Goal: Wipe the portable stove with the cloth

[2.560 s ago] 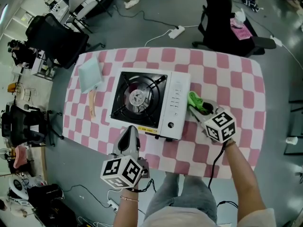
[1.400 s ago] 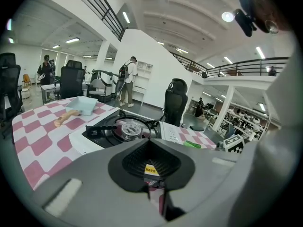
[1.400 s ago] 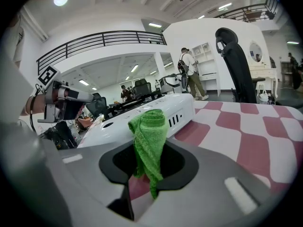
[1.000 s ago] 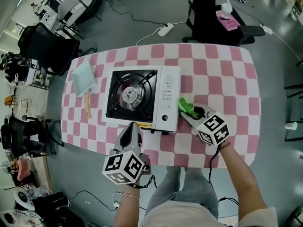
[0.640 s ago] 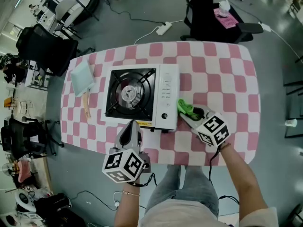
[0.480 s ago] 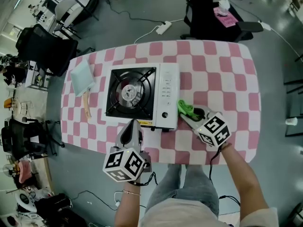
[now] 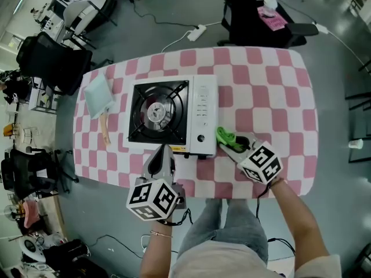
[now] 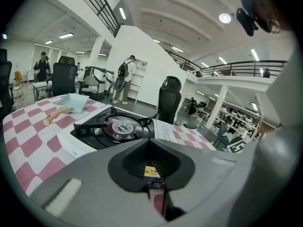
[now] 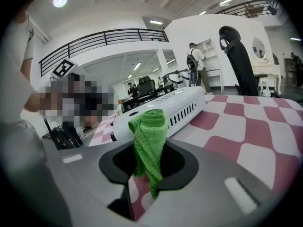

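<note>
Green cloth (image 9: 149,136): pinched in the right gripper (image 9: 144,171), whose jaws are clamped on its lower fold; the rest stands above them as a loose roll
Left gripper (image 8: 154,174): jaws together with nothing between them; it hangs over the table's near edge, just before the stove's front side, much where it was a couple of seconds ago
Cloth position: just beside the stove's right side, about level with the knob (image 7: 201,138); whether it touches the casing cannot be told
Change: over the last seconds the cloth has slipped along that right side toward the near corner; the right gripper has drawn back toward the person with it; the stove itself has not shifted on the table
Meaning: the right flank is likely all that has been worked; the top panel and burner well look yet to be wiped; probably early in the job
Stove (image 7: 171,116): white casing, black burner well (image 7: 153,113) on the left, control strip on the right; it sits square on the table
Table (image 7: 272,97): pink and white checks; bare to the right of the cloth
Blue tool (image 7: 98,94): pale blue with a wooden handle; left of the stove, apart from it
Beyond: black chairs (image 7: 52,59) on the grey floor
</note>
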Demonstrator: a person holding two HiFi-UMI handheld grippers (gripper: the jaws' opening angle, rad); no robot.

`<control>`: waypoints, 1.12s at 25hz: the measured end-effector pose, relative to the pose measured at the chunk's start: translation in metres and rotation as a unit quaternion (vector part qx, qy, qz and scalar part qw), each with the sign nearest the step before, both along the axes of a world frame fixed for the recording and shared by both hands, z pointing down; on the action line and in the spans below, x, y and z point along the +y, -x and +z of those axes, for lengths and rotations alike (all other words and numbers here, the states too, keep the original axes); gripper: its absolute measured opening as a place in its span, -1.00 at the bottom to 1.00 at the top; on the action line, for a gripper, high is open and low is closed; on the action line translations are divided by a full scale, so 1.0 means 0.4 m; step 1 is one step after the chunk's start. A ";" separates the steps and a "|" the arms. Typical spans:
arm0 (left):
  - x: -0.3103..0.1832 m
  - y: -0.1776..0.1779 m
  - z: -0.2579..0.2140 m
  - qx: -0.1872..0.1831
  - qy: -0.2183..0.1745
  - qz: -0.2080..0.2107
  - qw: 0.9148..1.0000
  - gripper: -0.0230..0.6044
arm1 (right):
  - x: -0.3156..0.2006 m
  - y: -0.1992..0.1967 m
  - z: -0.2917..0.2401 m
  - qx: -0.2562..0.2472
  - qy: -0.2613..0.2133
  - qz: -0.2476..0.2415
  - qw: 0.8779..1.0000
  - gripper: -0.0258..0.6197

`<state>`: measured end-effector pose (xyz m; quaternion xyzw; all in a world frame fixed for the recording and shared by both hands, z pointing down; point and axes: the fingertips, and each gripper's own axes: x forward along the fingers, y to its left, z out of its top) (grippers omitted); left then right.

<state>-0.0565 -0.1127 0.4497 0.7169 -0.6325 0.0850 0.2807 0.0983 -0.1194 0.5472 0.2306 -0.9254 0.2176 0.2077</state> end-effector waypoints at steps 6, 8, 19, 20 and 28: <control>0.002 0.003 -0.002 0.001 -0.001 0.004 1.000 -0.93 | 0.026 0.001 0.000 -0.001 0.004 0.003 1.000 -0.61; 0.002 0.004 -0.004 0.002 -0.002 0.005 1.000 -0.93 | 0.035 0.003 -0.002 -0.001 0.006 0.004 1.000 -0.61; 0.000 0.008 -0.006 0.005 -0.004 0.019 1.000 -0.93 | 0.091 0.008 0.001 -0.001 0.017 0.012 1.000 -0.61; -0.001 0.008 -0.006 0.005 -0.004 0.021 1.000 -0.93 | 0.095 0.009 0.001 -0.001 0.018 0.013 1.000 -0.61; -0.011 0.005 -0.009 0.008 -0.007 0.035 0.999 -0.93 | 0.127 0.011 0.002 0.005 0.023 0.021 1.000 -0.61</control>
